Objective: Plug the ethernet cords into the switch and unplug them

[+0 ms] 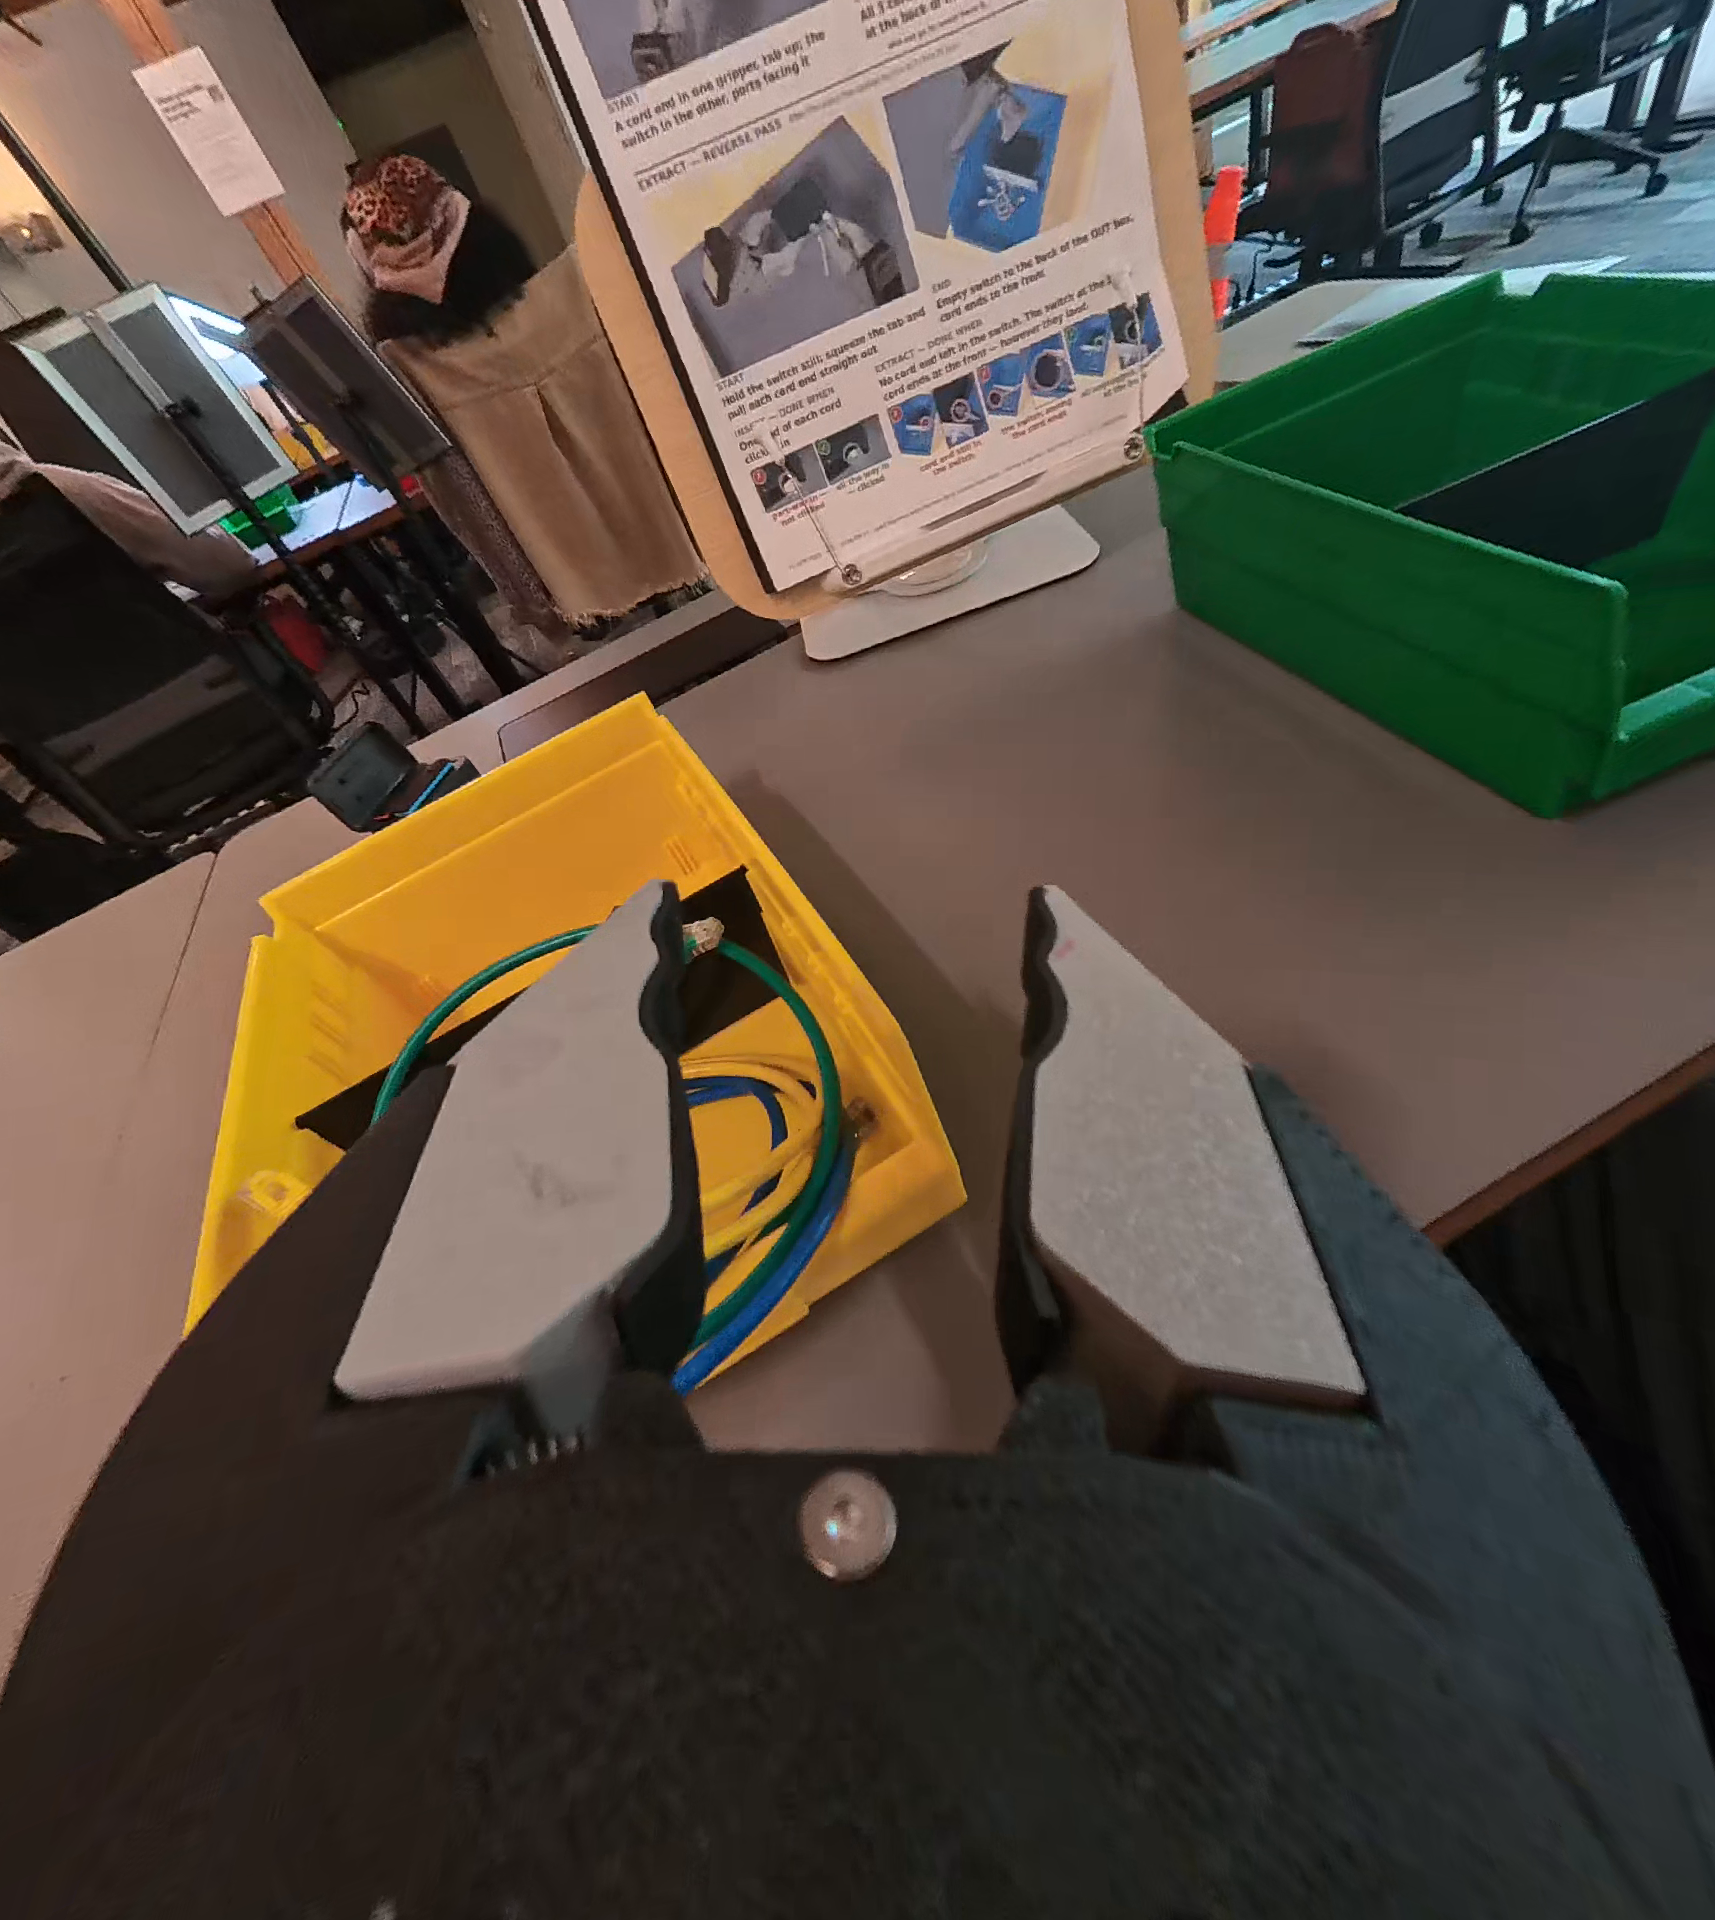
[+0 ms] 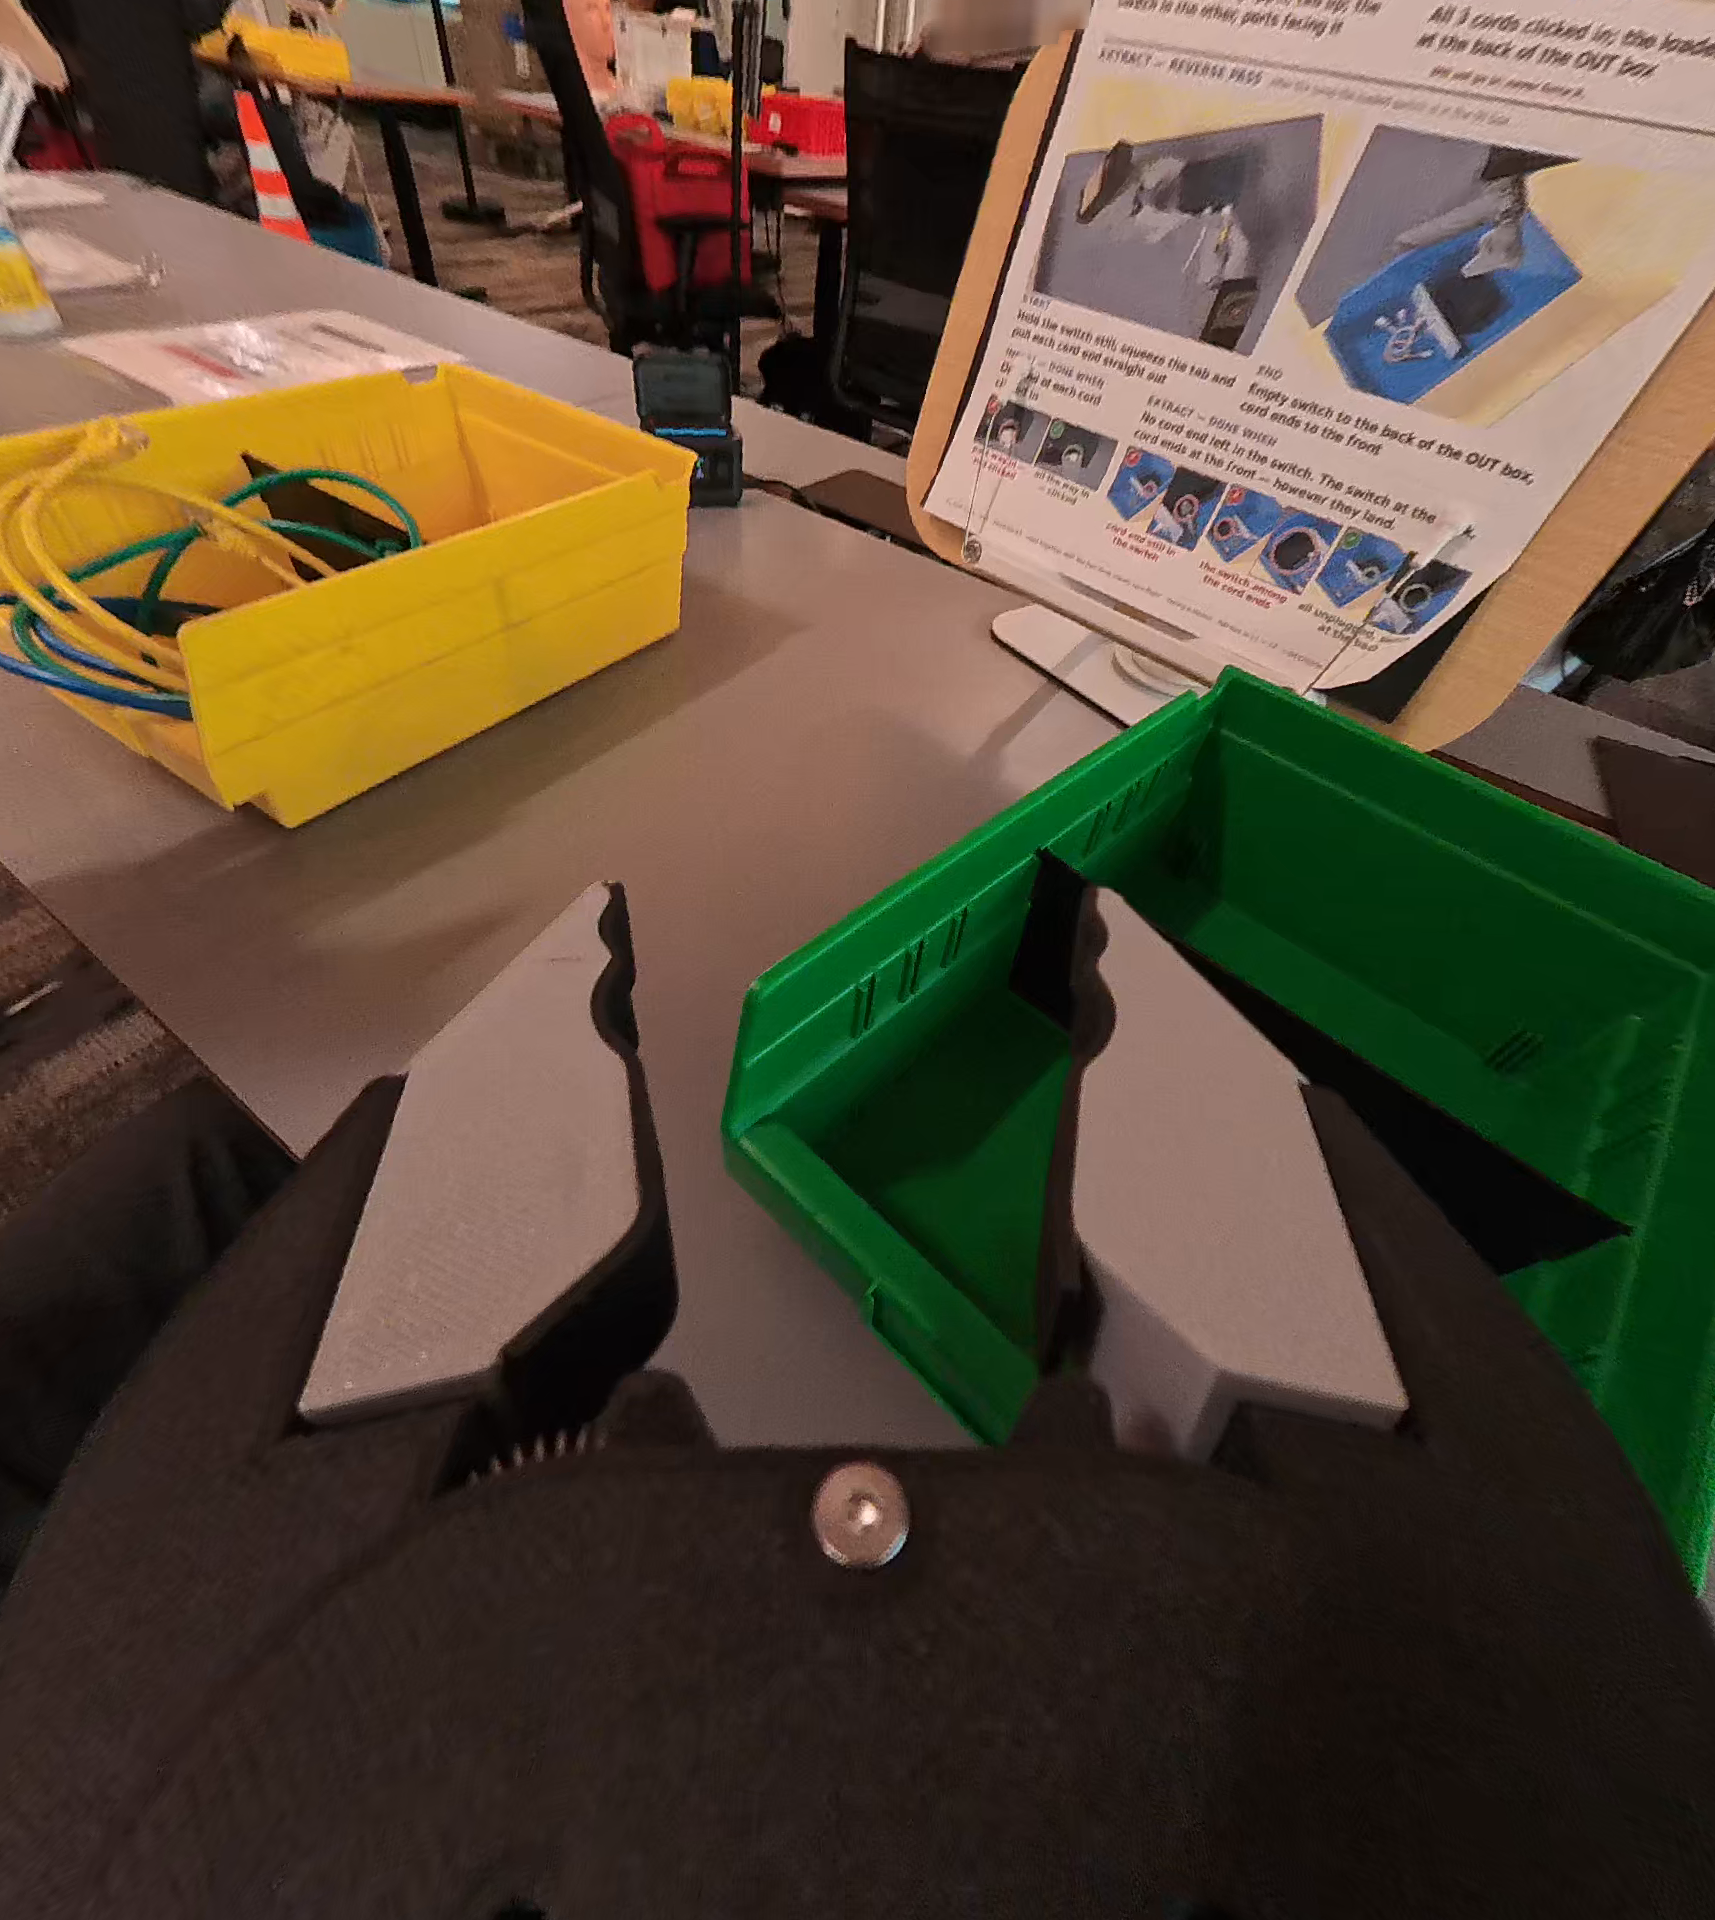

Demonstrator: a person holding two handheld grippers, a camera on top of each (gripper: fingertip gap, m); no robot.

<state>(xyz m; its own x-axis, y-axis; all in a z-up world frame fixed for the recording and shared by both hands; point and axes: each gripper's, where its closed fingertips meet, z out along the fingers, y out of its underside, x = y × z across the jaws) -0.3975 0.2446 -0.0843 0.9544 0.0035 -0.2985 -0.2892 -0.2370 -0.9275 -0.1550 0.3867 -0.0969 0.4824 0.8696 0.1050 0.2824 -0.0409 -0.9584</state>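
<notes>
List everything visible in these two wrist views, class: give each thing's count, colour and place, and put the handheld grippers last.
bin with cords: 1, yellow, table's left side
ethernet cords: 3, yellow, green and blue, in the yellow bin's front part, looping over its edge
empty bin: 1, green, table's right side
dividers: 2, black, one in each bin
instruction sheet on stand: 1, white, behind the bins
table: 1, grey
left gripper: grey fingers, open, over the yellow bin
right gripper: grey fingers, open, at the green bin
</notes>
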